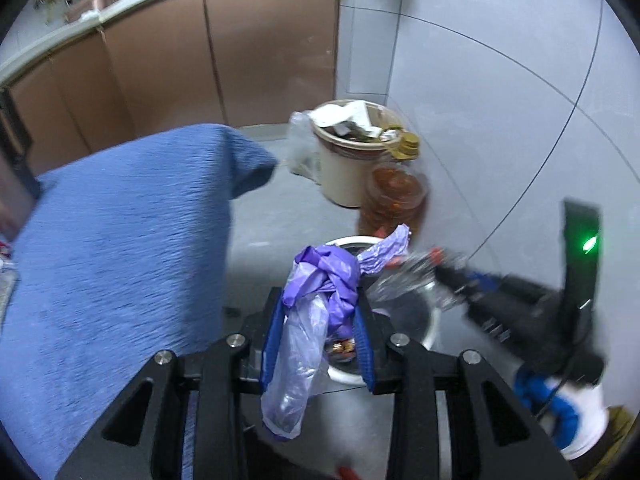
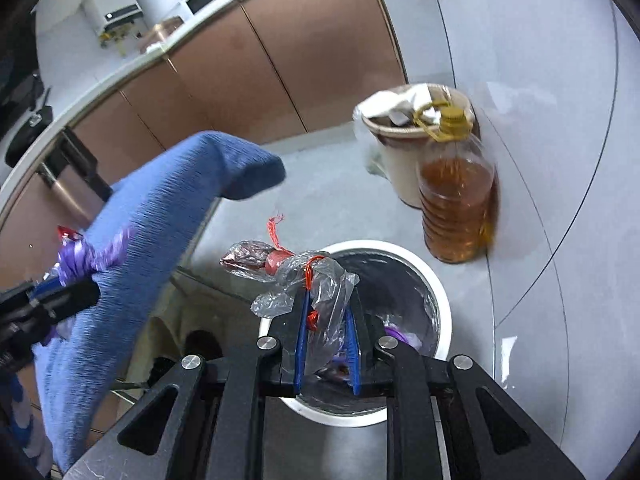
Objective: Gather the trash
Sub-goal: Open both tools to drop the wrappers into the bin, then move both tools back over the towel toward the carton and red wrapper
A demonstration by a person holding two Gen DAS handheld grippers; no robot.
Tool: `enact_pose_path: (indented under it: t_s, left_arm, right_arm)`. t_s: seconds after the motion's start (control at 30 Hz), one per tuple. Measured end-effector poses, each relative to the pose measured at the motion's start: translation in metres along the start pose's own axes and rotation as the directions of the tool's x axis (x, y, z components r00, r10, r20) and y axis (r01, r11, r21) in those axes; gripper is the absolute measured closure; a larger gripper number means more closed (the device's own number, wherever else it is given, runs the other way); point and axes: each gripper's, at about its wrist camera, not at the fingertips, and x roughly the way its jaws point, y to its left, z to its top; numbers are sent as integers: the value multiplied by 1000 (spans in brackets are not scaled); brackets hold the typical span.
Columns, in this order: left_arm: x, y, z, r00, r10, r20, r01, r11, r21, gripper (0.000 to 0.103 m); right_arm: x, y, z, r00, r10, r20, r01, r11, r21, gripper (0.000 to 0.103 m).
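Observation:
My left gripper (image 1: 320, 304) is shut on a knotted purple plastic bag (image 1: 320, 280) that hangs down between its blue pads, above a white-rimmed trash bin (image 1: 430, 330). My right gripper (image 2: 326, 312) is shut on a clear plastic bag with red ties (image 2: 316, 280), held over the same bin (image 2: 436, 284). The bin has a dark liner and holds some purple trash (image 2: 400, 336). The right gripper shows at the right of the left wrist view (image 1: 500, 300), and the left gripper with its purple bag shows at the left of the right wrist view (image 2: 76, 264).
A blue cloth-covered object (image 1: 120, 260) rises at the left, close to both grippers. A bottle of amber oil (image 2: 456, 196) and a full beige bin (image 2: 404, 148) stand on the grey floor by the wall. Brown cabinets (image 1: 180, 52) run along the back.

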Motion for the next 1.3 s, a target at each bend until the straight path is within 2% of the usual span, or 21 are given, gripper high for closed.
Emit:
enact_pose_path:
  t_s: [0.07, 0.1, 0.13, 0.2, 0.3, 0.4, 0.5, 0.63, 0.77, 0.9, 1.03, 1.17, 1.3]
  left_arm:
    - [7, -1, 7, 999, -48, -8, 48, 999, -23, 70]
    - [10, -2, 10, 997, -73, -12, 72, 997, -33, 65]
    - [11, -4, 12, 996, -87, -10, 86, 996, -39, 58]
    - [10, -7, 16, 994, -111, 4, 111, 993, -44, 52]
    - [5, -6, 18, 989, -146, 19, 147, 988, -54, 49]
    - [-4, -6, 16, 991, -130, 28, 131, 990, -61, 48]
    - [-16, -3, 11, 994, -101, 49, 104, 992, -70, 48]
    - [-36, 6, 3, 995, -17, 95, 25, 996, -86, 48]
    - [-62, 19, -8, 986, 60, 157, -42, 993, -112, 48]
    - [-96, 31, -21, 957, 172, 233, -142, 980, -140, 48]
    - [-134, 44, -33, 905, 277, 324, -224, 955, -192, 48]
    - [-168, 61, -47, 856, 345, 385, -255, 929, -267, 48]
    - [-197, 79, -66, 811, 416, 413, -290, 897, -334, 48]
  right_arm:
    - [13, -1, -1, 1000, -11, -21, 11, 1000, -10, 84]
    - [18, -2, -1, 999, -18, -29, 18, 1000, -16, 84]
    - [22, -1, -2, 999, -26, -35, 25, 999, -20, 80]
    - [28, -1, -4, 998, -33, -46, 32, 999, -22, 70]
    - [30, -3, -7, 998, -41, -57, 40, 999, -23, 60]
    - [26, -5, -8, 997, -50, -56, 49, 999, -13, 54]
    - [22, -6, -7, 998, -51, -49, 51, 999, 2, 54]
    - [11, 5, -5, 999, -39, -29, 39, 999, -18, 52]
    - [-4, 20, -4, 1000, -21, -1, 21, 999, -43, 50]
    - [-23, 37, -1, 999, 4, 33, -2, 998, -62, 49]
    - [-48, 60, 4, 996, 36, 84, -27, 994, -101, 48]
    - [-74, 86, 8, 988, 79, 132, -60, 987, -148, 45]
    - [-100, 114, 8, 977, 122, 175, -86, 976, -202, 40]
